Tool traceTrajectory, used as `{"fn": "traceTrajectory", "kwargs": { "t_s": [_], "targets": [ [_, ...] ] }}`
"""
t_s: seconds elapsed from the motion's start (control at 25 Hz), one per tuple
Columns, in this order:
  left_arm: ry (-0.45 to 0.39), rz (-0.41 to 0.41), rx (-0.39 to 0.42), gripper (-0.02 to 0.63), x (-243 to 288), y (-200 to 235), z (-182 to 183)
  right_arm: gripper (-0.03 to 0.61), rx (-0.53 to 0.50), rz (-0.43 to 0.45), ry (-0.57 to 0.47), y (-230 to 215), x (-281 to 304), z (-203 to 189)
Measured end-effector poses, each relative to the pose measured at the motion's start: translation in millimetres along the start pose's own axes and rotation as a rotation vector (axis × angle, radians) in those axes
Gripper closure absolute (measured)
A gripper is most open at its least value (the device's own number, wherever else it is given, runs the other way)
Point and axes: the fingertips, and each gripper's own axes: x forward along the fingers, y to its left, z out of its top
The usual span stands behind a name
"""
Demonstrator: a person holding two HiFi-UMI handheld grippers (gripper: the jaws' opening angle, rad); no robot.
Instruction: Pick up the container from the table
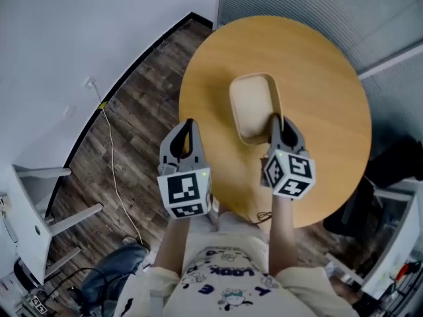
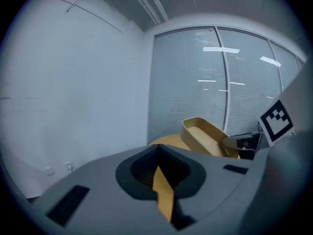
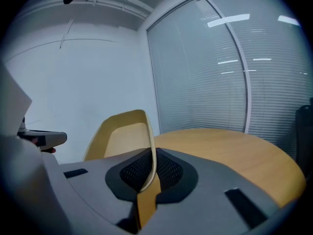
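Right gripper (image 1: 277, 125): jaws pinched tight on the near rim of the tan oval plastic container (image 1: 251, 104), which is tilted over the round wooden table (image 1: 324, 78). Left gripper (image 1: 188, 127): jaws together, empty, at the table's left edge.

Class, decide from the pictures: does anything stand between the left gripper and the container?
Nothing visible does. Only bare table lies between the left gripper and the container. The right gripper is shut on the container's near rim, off to the side of that path.
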Motion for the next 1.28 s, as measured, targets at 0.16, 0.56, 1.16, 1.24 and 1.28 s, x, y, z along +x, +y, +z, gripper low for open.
{"fn": "traceTrajectory", "kwargs": {
  "t_s": [0.16,0.56,1.16,1.24,1.28],
  "targets": [
    [-0.073,0.006,0.018,0.612,-6,-1,30,0.558,-0.002,0.004,-0.075,4,-11,30],
    [-0.202,0.007,0.039,0.612,-40,-5,87,0.559,0.006,0.018,-0.196,20,-51,72],
    [-0.246,0.006,0.047,0.612,-53,-5,101,0.559,-0.005,0.012,-0.255,27,-71,90],
    [-0.250,0.005,0.049,0.611,-56,-6,102,0.558,-0.005,0.010,-0.261,27,-74,91],
    [-0.252,0.004,0.050,0.612,-58,-7,102,0.559,-0.004,0.011,-0.263,26,-77,91]
  ]
}}
